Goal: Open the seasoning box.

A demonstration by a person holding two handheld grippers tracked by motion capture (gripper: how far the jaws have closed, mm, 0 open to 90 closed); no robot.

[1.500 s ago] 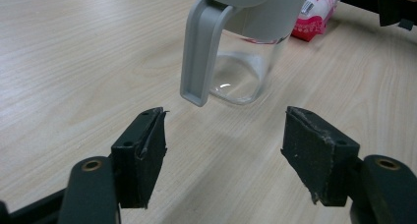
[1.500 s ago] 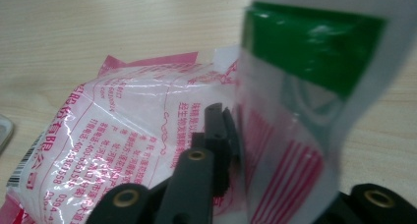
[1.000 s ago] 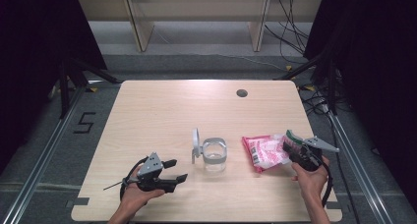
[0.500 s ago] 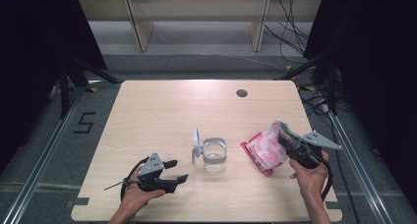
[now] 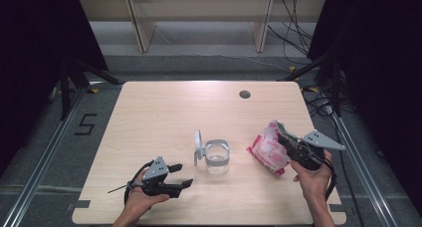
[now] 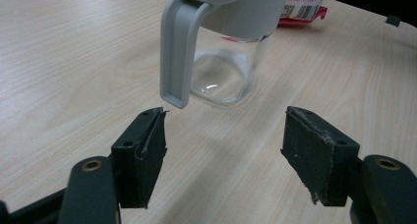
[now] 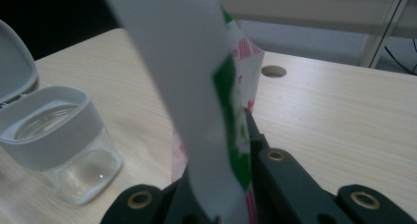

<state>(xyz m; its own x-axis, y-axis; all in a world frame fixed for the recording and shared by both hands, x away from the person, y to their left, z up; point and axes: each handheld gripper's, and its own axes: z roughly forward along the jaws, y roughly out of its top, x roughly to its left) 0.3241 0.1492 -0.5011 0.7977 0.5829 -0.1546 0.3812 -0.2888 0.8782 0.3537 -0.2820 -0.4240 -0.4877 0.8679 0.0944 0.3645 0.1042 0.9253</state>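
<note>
1. Right gripper (image 5: 284, 143) is clamped on the top edge of the bag (image 5: 267, 151), a red-and-white packet with a green strip, held upright with its lower end at or just off the table (image 5: 149, 117); cannot tell which.
2. In the right gripper view the bag (image 7: 196, 86) rises straight out of the closed jaws, its upper part flat, wide and blurred.
3. Left gripper (image 5: 185, 176) rests low on the table, jaws wide, nothing between them; it points at the jar (image 5: 217, 156) from just beside it.
4. Jar is clear with a grey collar, lid (image 5: 198, 143) flipped up on its hinge, mouth open; it sits between the two grippers.
5. Bag looks light, soft and crinkly, likely slick film: it will flop and swing below the pinch. Grip the flat sealed edge, as now.
6. Jar looks rigid and slippery, possibly breakable; take it by the collar (image 6: 246, 13), not by the lid.
</note>
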